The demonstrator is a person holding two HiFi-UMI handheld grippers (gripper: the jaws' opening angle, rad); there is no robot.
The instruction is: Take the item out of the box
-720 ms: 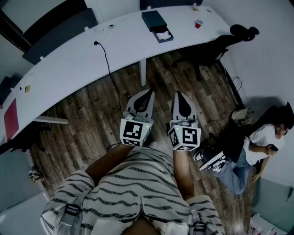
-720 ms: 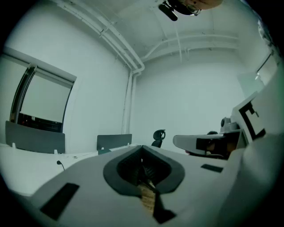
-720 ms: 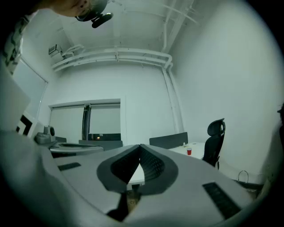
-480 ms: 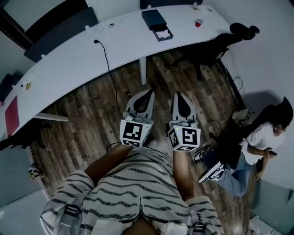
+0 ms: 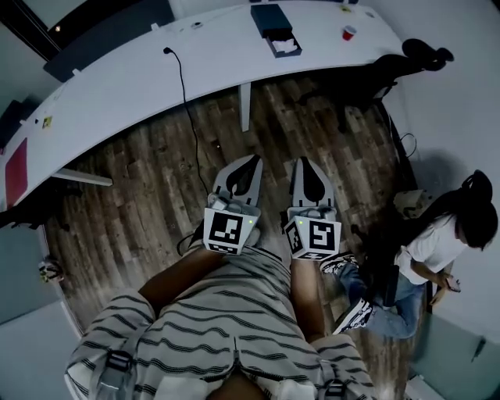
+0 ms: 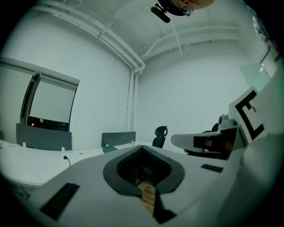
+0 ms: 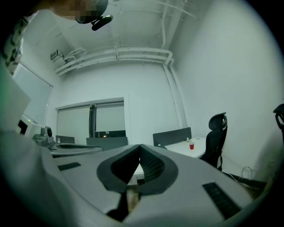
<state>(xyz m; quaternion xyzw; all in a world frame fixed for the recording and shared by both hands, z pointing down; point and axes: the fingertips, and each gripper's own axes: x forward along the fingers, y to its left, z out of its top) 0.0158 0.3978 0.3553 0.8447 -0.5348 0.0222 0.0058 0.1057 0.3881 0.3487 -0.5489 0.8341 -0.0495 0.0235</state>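
Note:
A dark flat box [image 5: 274,23] lies on the far part of the long white desk [image 5: 133,78]. Its tray is slid out toward me, with something white [image 5: 286,46] in it. Both grippers are held close to my body over the wooden floor, well short of the desk. My left gripper [image 5: 251,160] has its jaws pressed together with nothing between them. My right gripper [image 5: 302,162] is likewise shut and holds nothing. In the left gripper view, the box [image 6: 110,149] is a small teal shape far off on the desk. The jaw tips [image 6: 142,146] meet in front of it.
A red cup [image 5: 349,33] stands on the desk right of the box, also seen as the cup [image 7: 191,146]. A black cable [image 5: 186,109] hangs off the desk. A black office chair [image 5: 375,74] stands at the right. A person [image 5: 437,242] sits on the floor at the right.
The desk and box have slid a little up and right in the head view. The seated person has drawn their legs in. Both grippers stay shut and almost still.

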